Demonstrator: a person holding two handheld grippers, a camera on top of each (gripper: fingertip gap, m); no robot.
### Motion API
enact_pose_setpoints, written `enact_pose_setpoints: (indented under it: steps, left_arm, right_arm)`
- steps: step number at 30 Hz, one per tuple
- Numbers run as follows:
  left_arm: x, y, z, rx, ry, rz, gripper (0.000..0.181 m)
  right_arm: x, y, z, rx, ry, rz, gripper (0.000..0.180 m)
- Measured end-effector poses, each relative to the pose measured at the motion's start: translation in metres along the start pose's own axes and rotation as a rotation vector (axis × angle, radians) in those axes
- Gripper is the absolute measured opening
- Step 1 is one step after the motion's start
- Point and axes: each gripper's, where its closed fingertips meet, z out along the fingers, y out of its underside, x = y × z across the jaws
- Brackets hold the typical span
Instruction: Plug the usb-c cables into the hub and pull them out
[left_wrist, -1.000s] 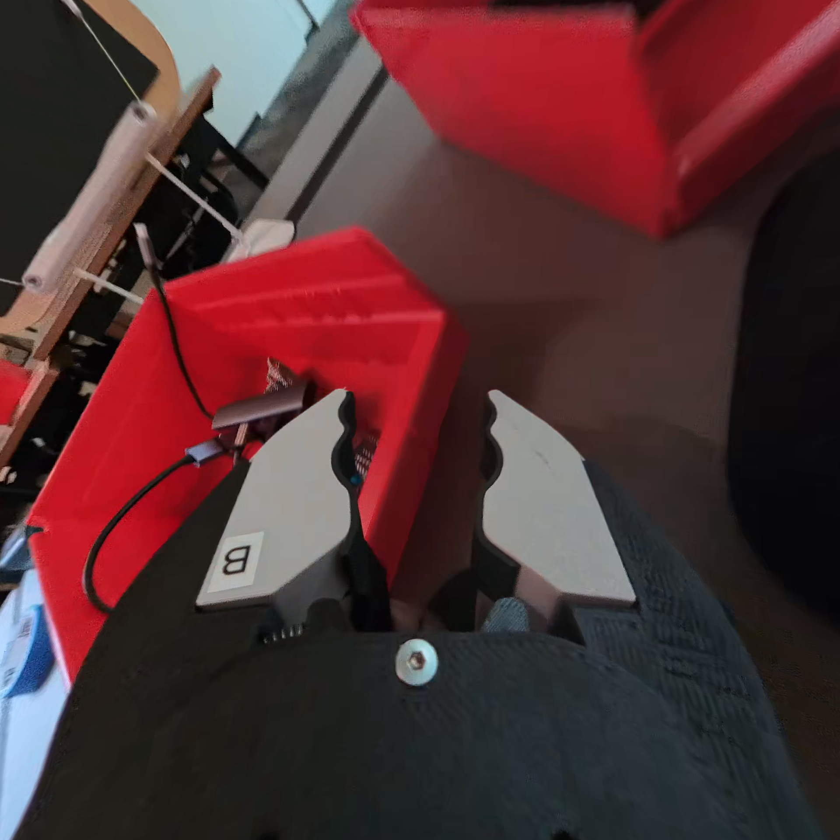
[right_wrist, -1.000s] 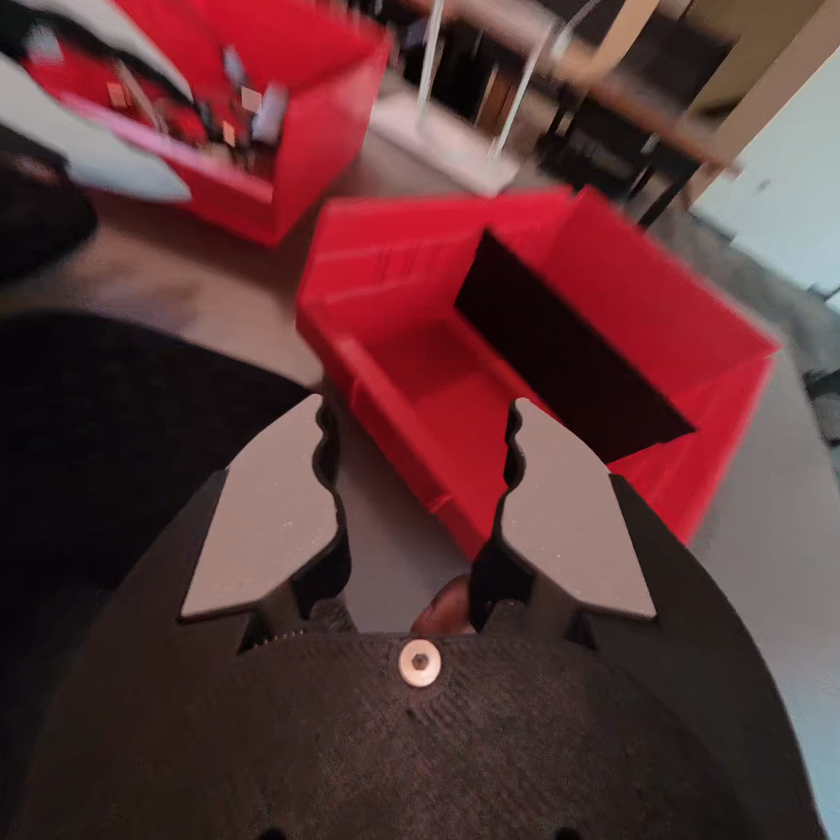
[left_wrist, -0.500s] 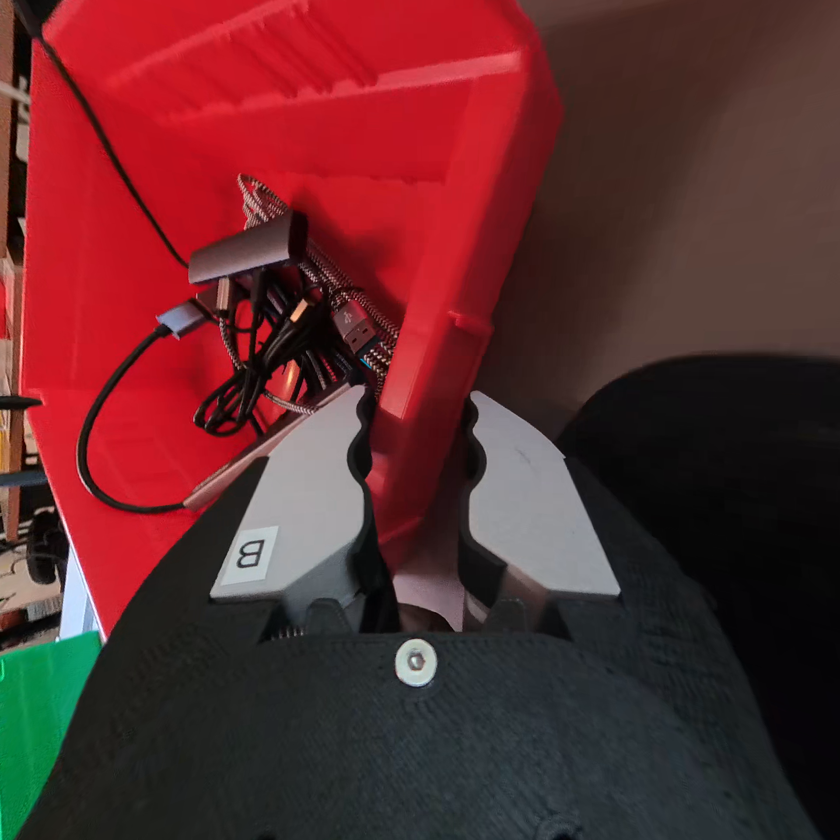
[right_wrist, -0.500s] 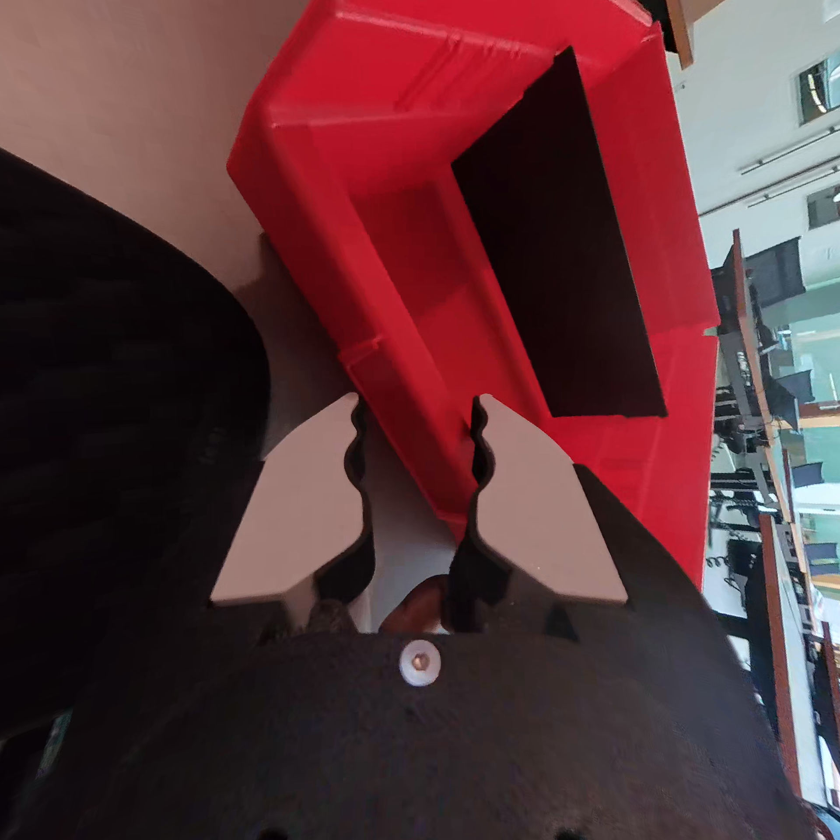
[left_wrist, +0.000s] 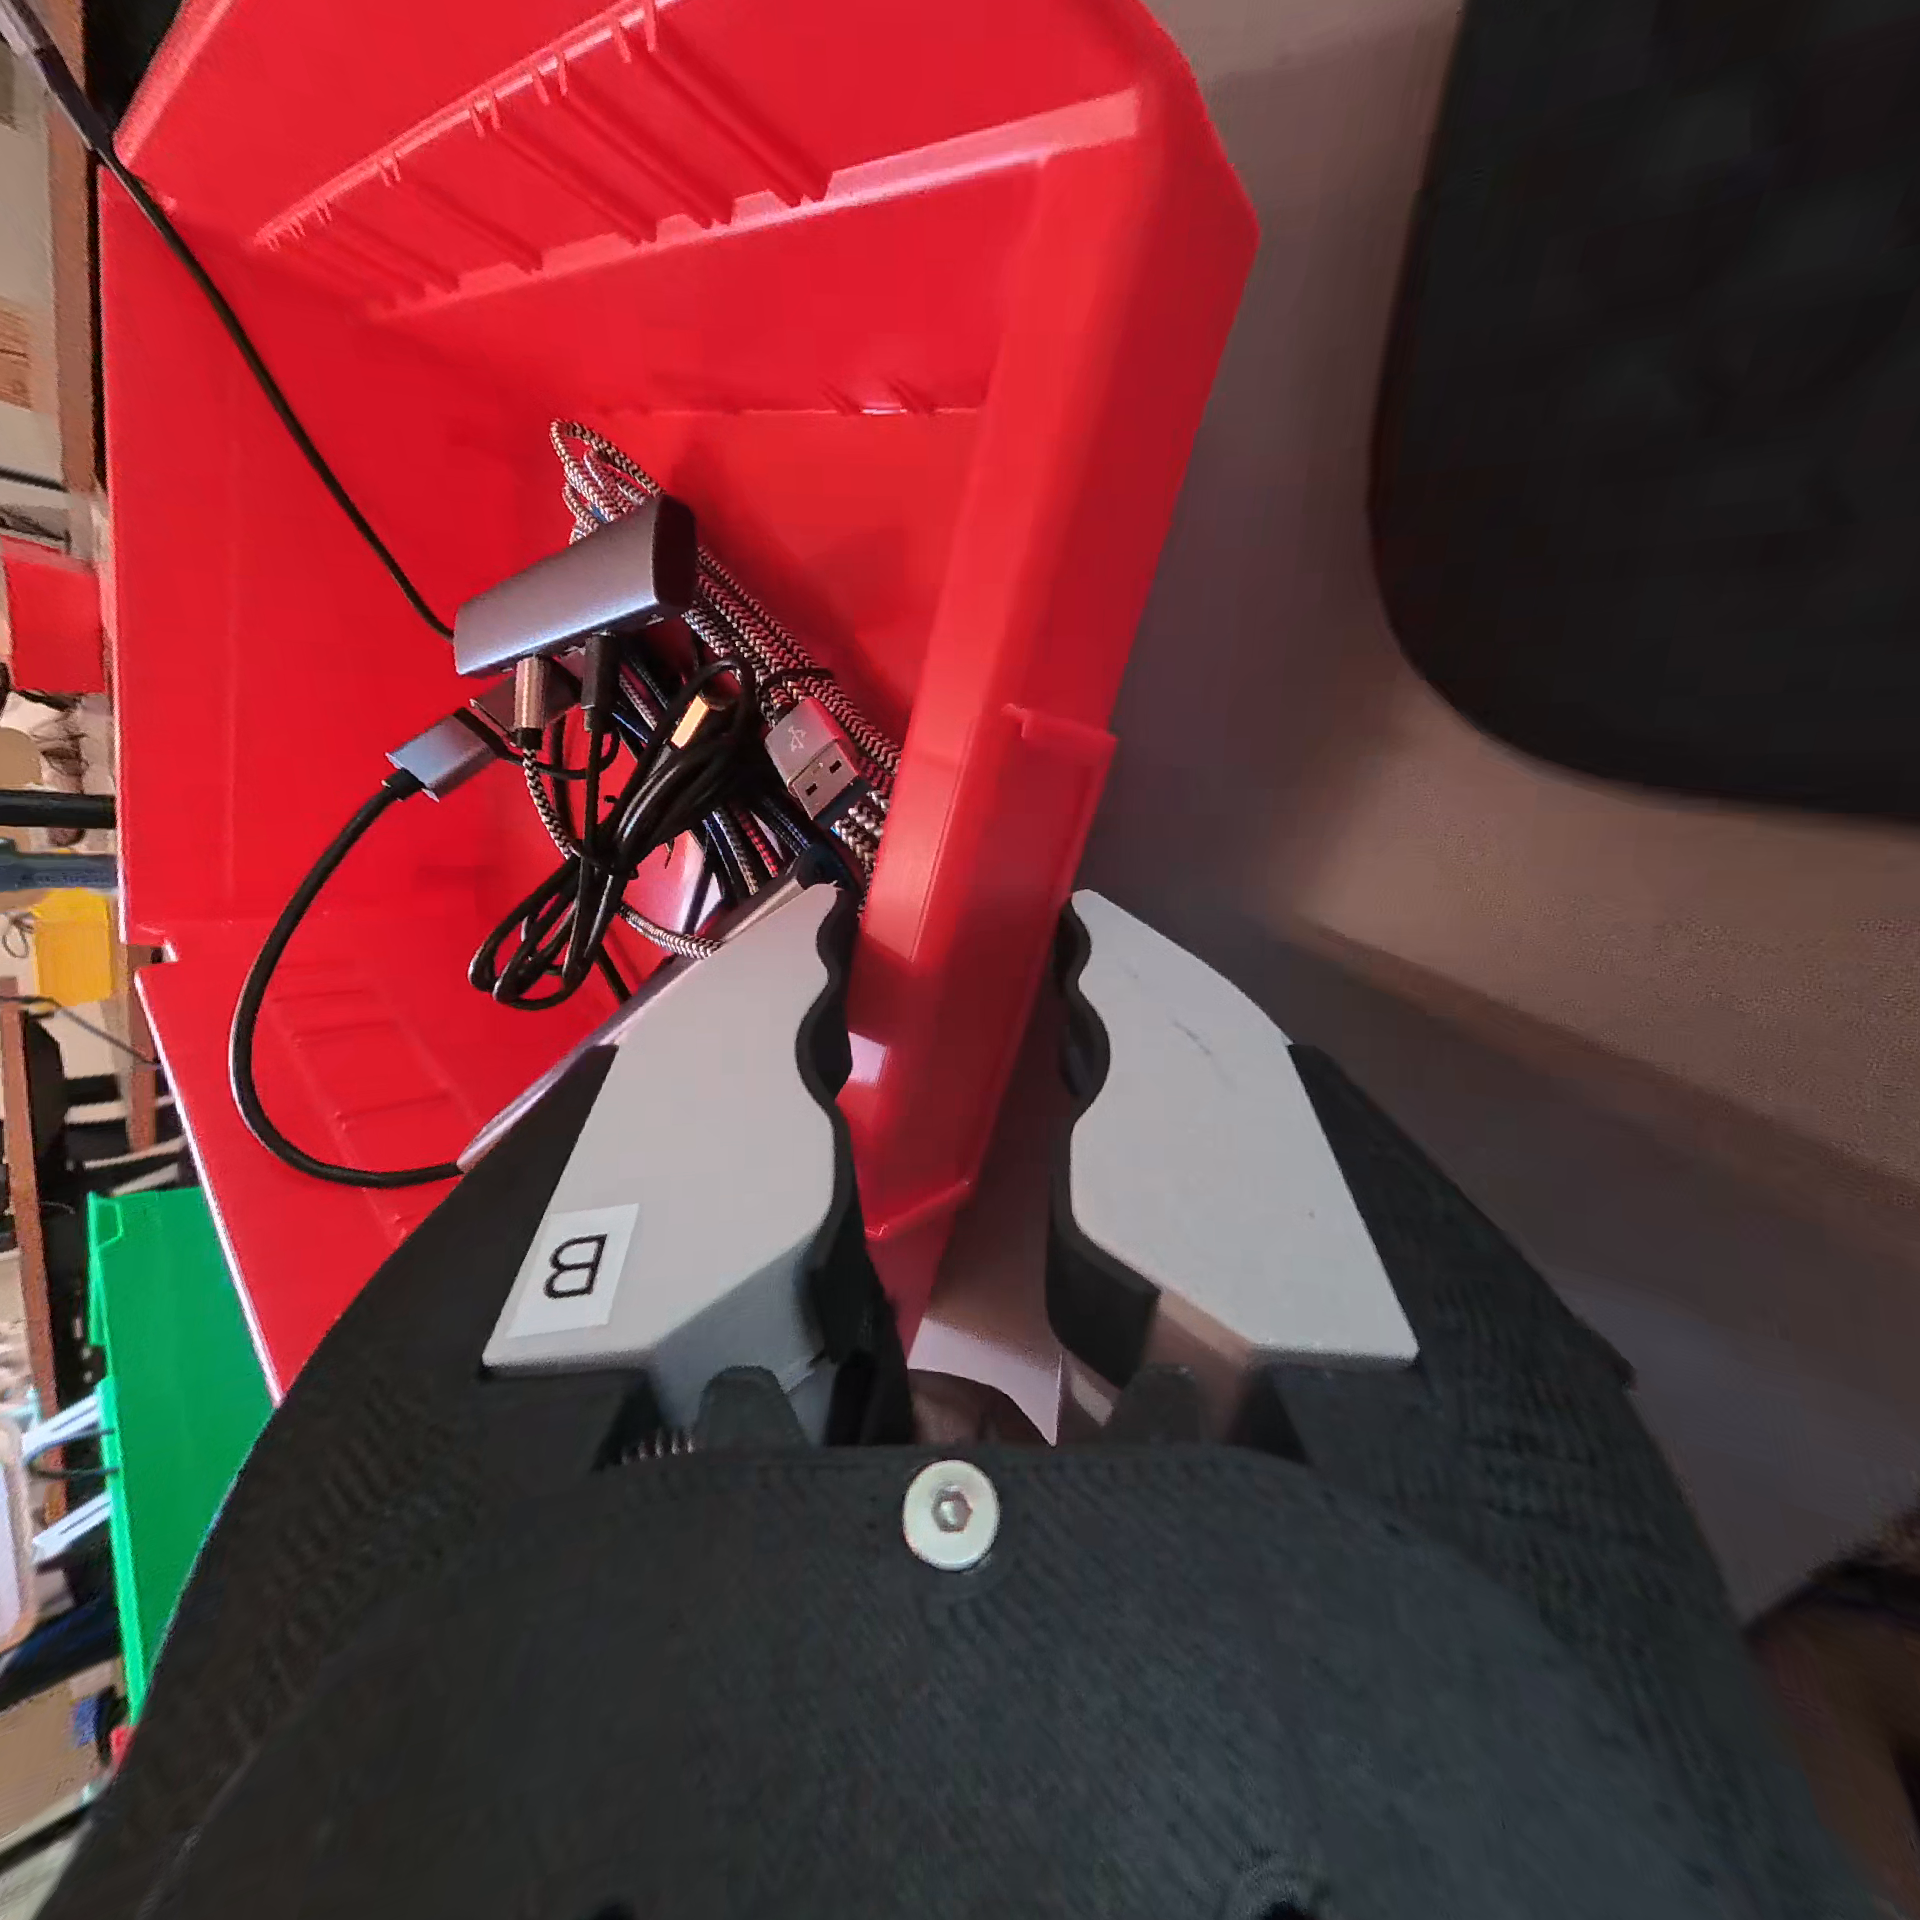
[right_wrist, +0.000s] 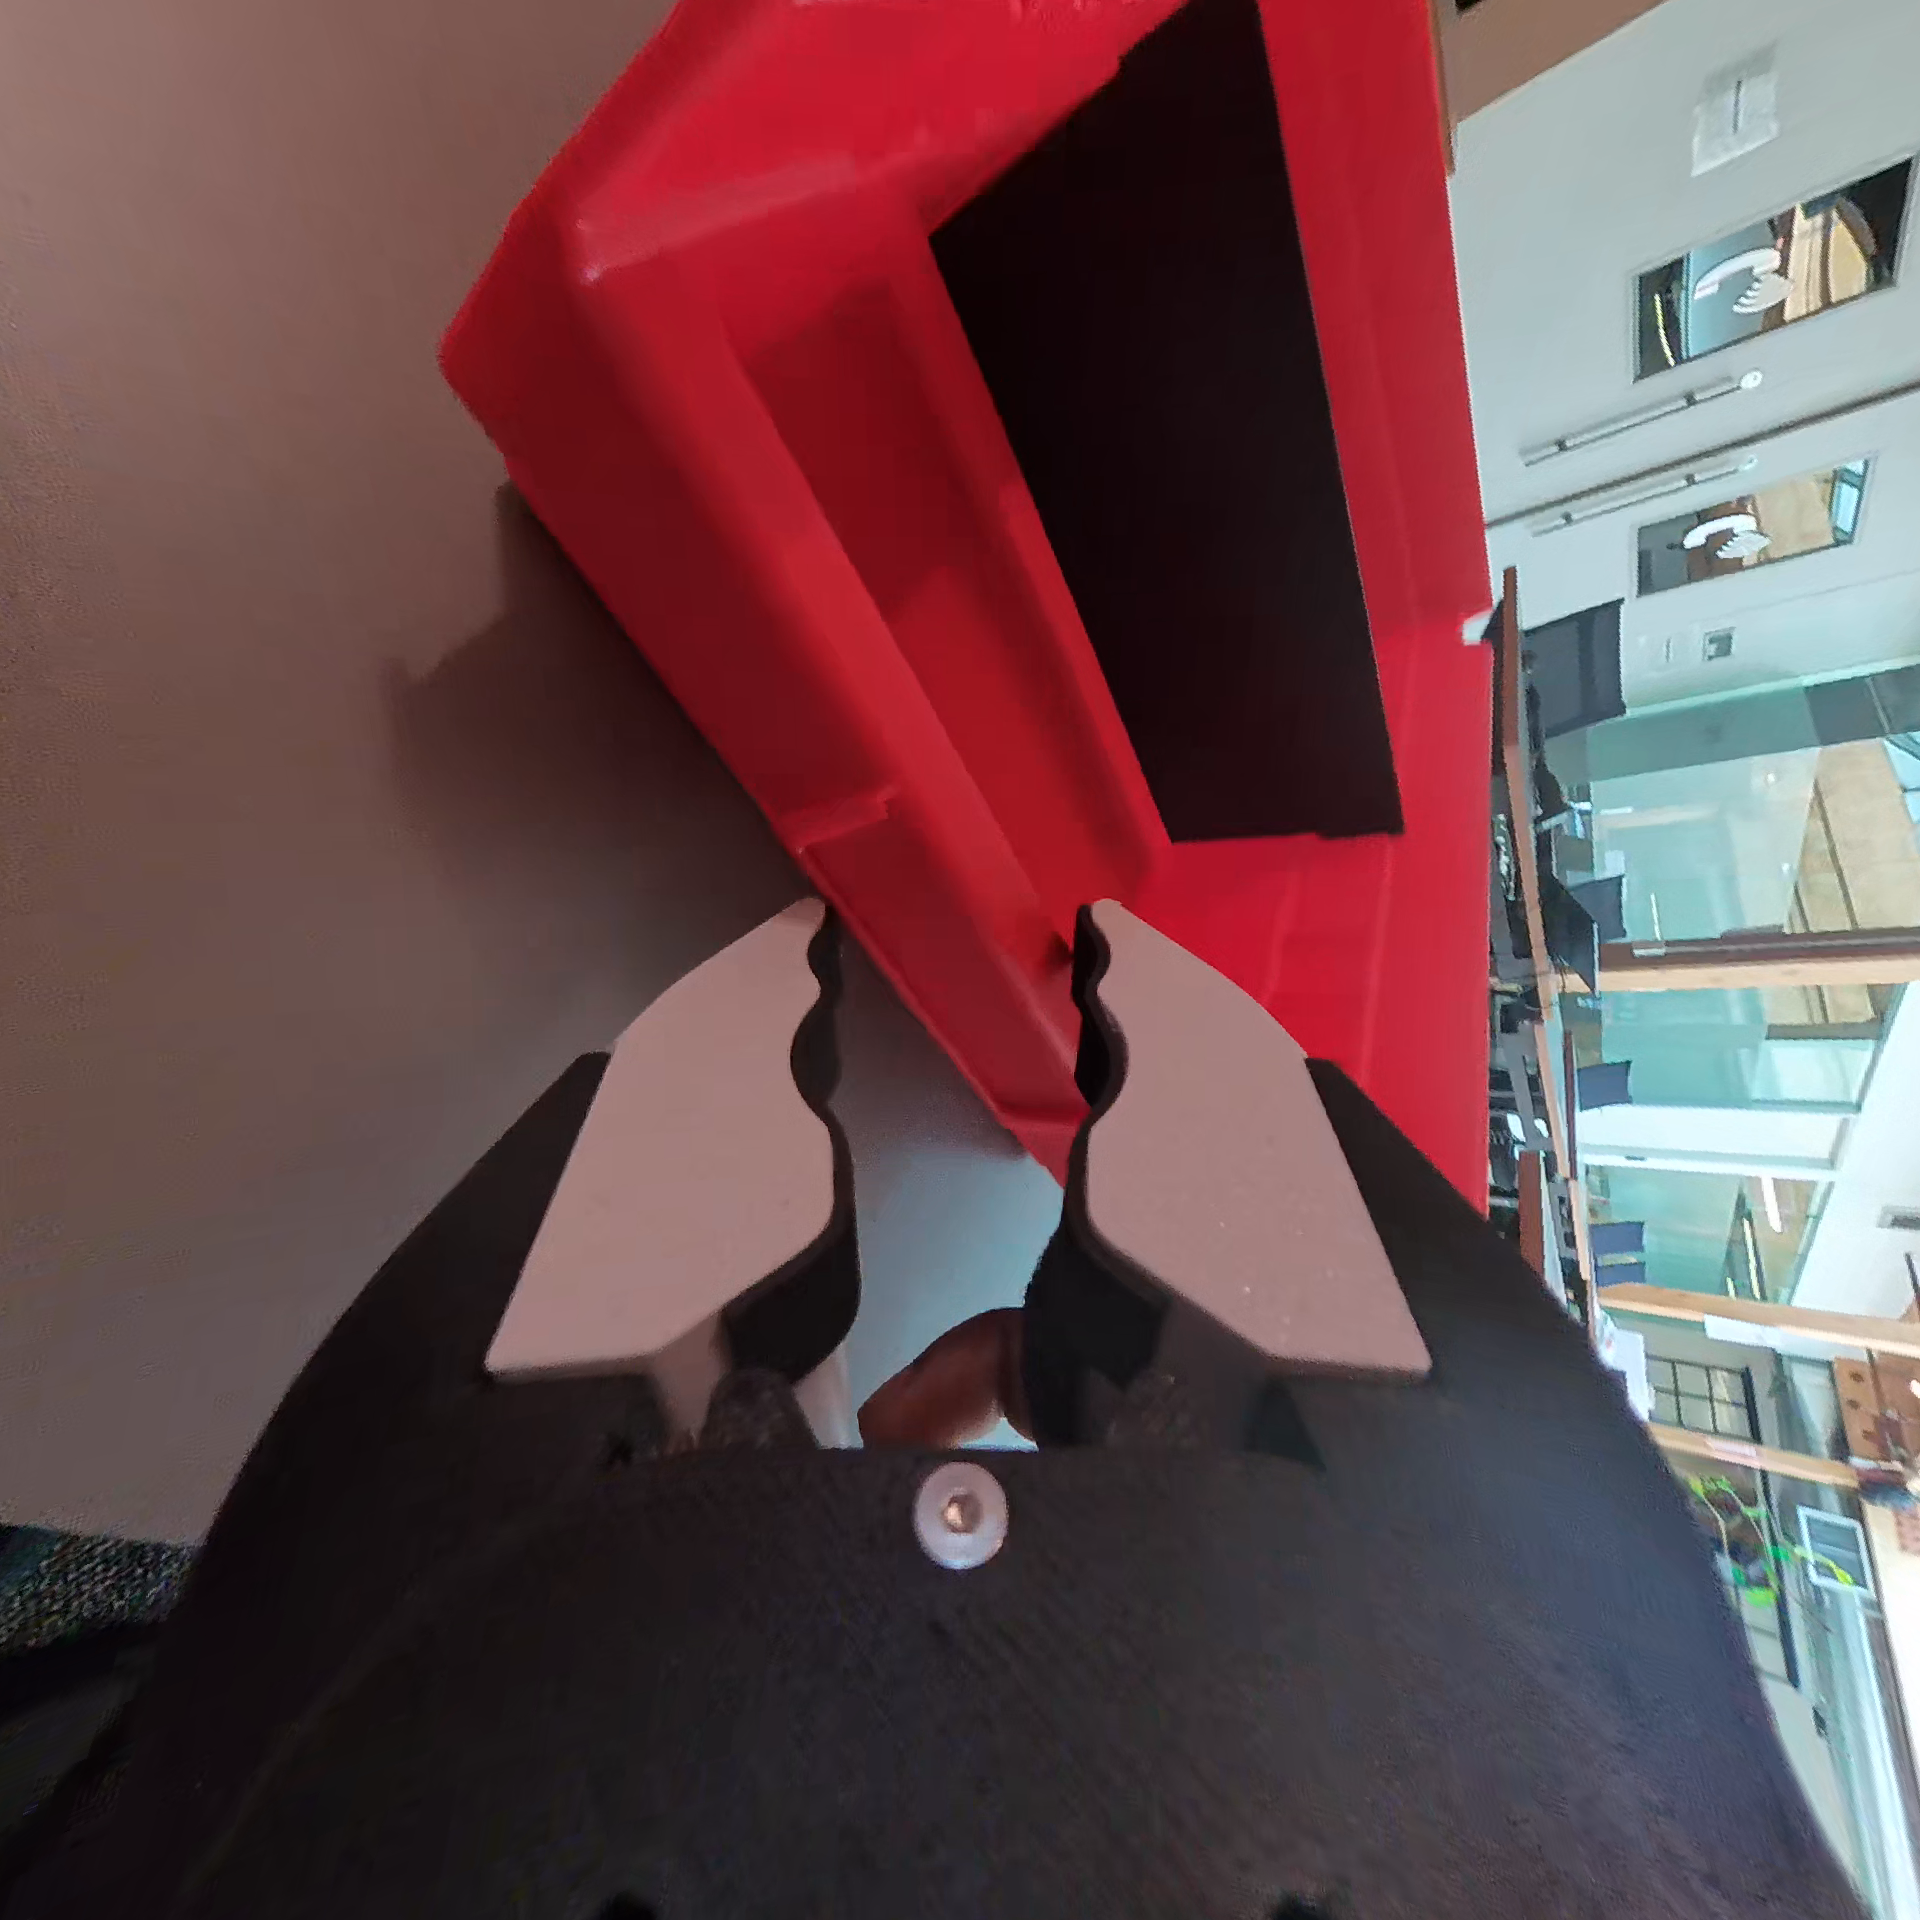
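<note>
A grey hub (left_wrist: 566, 603) lies in a red bin (left_wrist: 623, 312) on a tangle of black and braided cables (left_wrist: 665, 790); several plugs sit at its edge, and a silver USB plug (left_wrist: 821, 764) lies loose. A second grey bar (left_wrist: 644, 997) is partly hidden by my left finger. My left gripper (left_wrist: 951, 904) straddles this bin's near wall, one finger inside and one outside, closed on it. My right gripper (right_wrist: 951, 914) is closed the same way on the rim of another red bin (right_wrist: 727, 520), which holds only a black divider (right_wrist: 1143, 468).
Both bins rest on a beige table (left_wrist: 1455, 1039). A large black object (left_wrist: 1662, 416) lies at the right of the left wrist view. A green bin (left_wrist: 156, 1351) stands beyond the table's left edge. Room furniture and windows (right_wrist: 1714, 935) show sideways behind the right bin. The grippers' ends are close to 60 centimetres from one another.
Both grippers have come in over the bin walls and their jaws have narrowed onto them. Both views have rolled and closed in; the cables now lie bunched against the wall by my left finger.
</note>
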Motion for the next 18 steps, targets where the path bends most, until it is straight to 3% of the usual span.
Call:
enact_pose_setpoints:
  steps: [1,9,12,15,18]
  left_arm:
    - [0.002,0.007,-0.006,0.007,-0.001,0.012,0.037]
    - [0.019,0.045,-0.045,0.034,0.022,0.028,0.036]
    - [0.021,0.051,-0.05,0.053,0.013,0.018,0.038]
    - [0.018,0.052,-0.05,0.04,-0.043,-0.001,0.041]
    - [0.017,0.038,-0.059,0.133,-0.079,-0.159,0.053]
  right_arm:
    - [0.002,0.005,-0.001,-0.011,0.009,0.004,0.043]
    - [0.0,0.006,-0.007,-0.018,0.017,0.01,0.043]
    - [-0.003,0.002,-0.01,-0.013,-0.045,0.125,0.046]
    - [-0.003,-0.02,-0.027,0.123,-0.164,0.34,0.057]
    - [0.021,-0.054,-0.059,0.386,-0.194,0.573,0.069]
